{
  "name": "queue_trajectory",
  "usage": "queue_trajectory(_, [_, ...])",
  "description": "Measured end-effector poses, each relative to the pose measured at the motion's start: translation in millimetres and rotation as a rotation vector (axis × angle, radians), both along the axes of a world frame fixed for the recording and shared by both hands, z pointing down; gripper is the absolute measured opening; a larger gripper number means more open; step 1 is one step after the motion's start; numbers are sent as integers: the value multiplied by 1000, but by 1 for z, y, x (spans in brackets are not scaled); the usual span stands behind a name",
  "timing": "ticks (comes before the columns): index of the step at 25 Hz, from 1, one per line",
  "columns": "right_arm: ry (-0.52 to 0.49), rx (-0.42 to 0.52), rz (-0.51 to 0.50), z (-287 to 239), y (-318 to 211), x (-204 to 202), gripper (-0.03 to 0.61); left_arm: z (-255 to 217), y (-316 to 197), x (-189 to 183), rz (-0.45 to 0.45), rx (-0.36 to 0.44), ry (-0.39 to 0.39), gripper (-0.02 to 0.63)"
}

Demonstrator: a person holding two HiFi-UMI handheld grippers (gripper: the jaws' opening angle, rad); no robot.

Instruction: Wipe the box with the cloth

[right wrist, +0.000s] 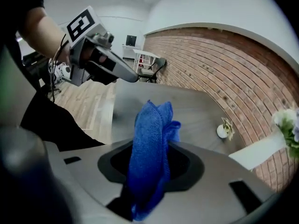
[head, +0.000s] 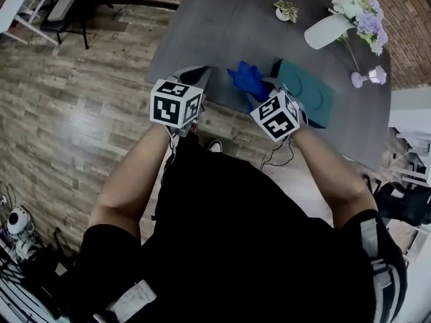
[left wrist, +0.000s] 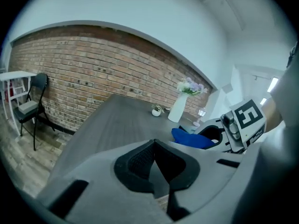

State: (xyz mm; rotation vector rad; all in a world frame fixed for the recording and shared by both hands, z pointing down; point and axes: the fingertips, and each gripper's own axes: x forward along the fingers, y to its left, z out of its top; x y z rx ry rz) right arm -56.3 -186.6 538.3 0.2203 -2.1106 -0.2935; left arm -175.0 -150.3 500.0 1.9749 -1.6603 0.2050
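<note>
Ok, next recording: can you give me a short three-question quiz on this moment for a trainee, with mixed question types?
1. True or false: the left hand-held gripper holds the blue cloth.
2. In the head view, what lies just right of the blue cloth on the table? A) the teal box B) a laptop C) a mug
3. Fill in: the white vase holds ____.

Key:
1. False. The right hand-held gripper is shut on the blue cloth. The left one's jaws are together with nothing between them.
2. A
3. flowers
</note>
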Motion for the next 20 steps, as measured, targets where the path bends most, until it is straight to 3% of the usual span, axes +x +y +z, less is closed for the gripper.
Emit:
queue_trajectory(6, [171,-14,-48,24,-7,-12,150,4,-63,-33,73,13,81,9])
queue_trajectory(9, [281,13,-97,35,-3,-9,150,-5,-104,-40,155,41,90,9])
queue_trajectory(15, [360,31,29,39,-49,-14,149,-11,-152,-40,310,61,94,9])
queue_trajectory(20, [371,68,75,35,-92,-16,149,-5,-160,-39,360,32,80,9])
